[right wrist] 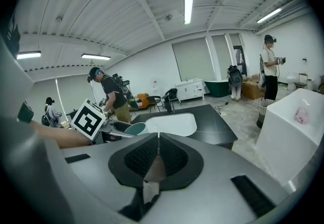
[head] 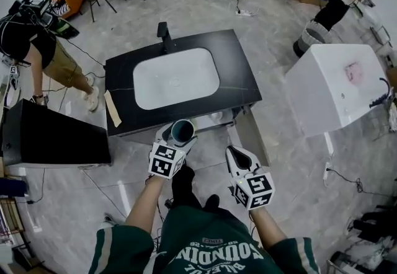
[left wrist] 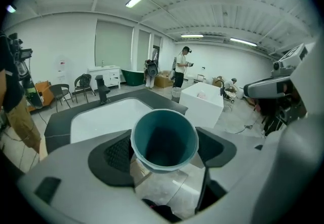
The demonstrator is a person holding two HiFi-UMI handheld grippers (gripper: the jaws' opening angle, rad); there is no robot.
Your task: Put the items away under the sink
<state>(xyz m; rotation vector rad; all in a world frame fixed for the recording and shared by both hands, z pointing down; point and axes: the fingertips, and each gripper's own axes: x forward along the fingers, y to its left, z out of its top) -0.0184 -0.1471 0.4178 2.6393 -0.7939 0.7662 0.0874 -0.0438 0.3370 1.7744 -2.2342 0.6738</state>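
the left hand-held gripper (head: 178, 140) pinches a teal round plastic cup (left wrist: 164, 139) by its sides, mouth facing forward, just in front of the near edge of the black worktop (head: 242, 77) around the white rectangular sink basin (head: 177, 77). the right hand-held gripper (right wrist: 158, 139) has its jaws pressed together on nothing and hangs beside a grey panel (head: 251, 136) that looks like an open cupboard door. the step in hand seems to be carrying the cup to storage. next it must drop below the worktop edge and go into the space underneath, which no view shows.
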